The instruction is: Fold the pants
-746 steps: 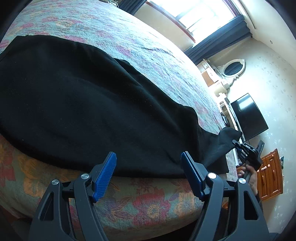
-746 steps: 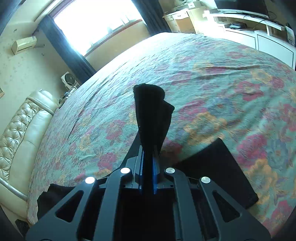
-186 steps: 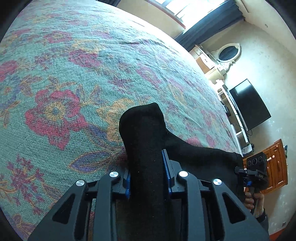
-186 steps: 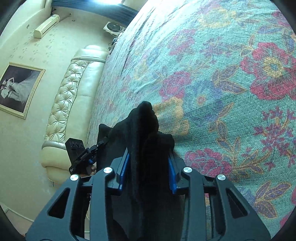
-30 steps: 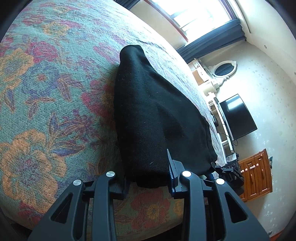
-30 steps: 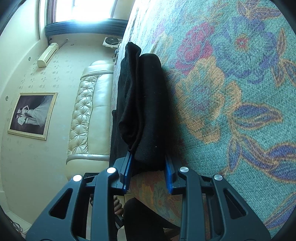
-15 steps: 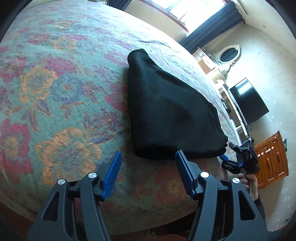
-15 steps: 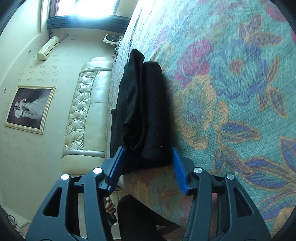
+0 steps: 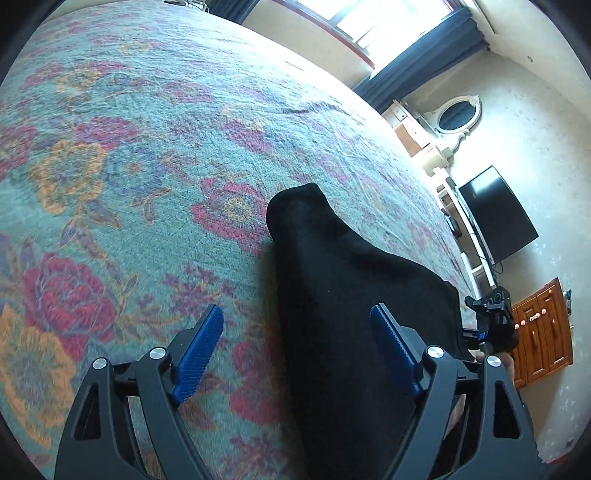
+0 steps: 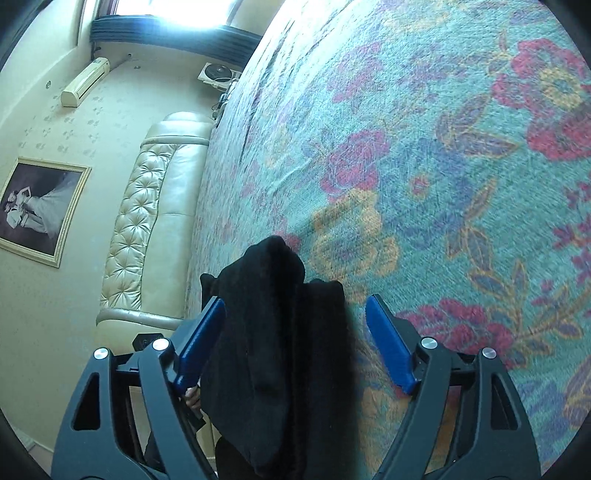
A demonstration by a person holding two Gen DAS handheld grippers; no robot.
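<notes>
Home bedroom. Large bed with floral bedspread point(image 9: 155, 155) filling most of both views. Tufted cream leather headboard point(image 10: 147, 221) at left in right wrist view, framed photograph point(image 10: 37, 206) on wall beside it, wall air conditioner point(image 10: 85, 83) above. Curtained window point(image 9: 388, 33) at far end, oval mirror point(image 9: 456, 114), flat television point(image 9: 495, 218) and wooden cabinet point(image 9: 543, 332) at right.

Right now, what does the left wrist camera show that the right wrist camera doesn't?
Only the left wrist view shows the television, oval mirror and wooden cabinet. Only the right wrist view shows the tufted headboard, framed picture and air conditioner. Both show the folded black pants on the floral bedspread, between open blue-padded jaws.
</notes>
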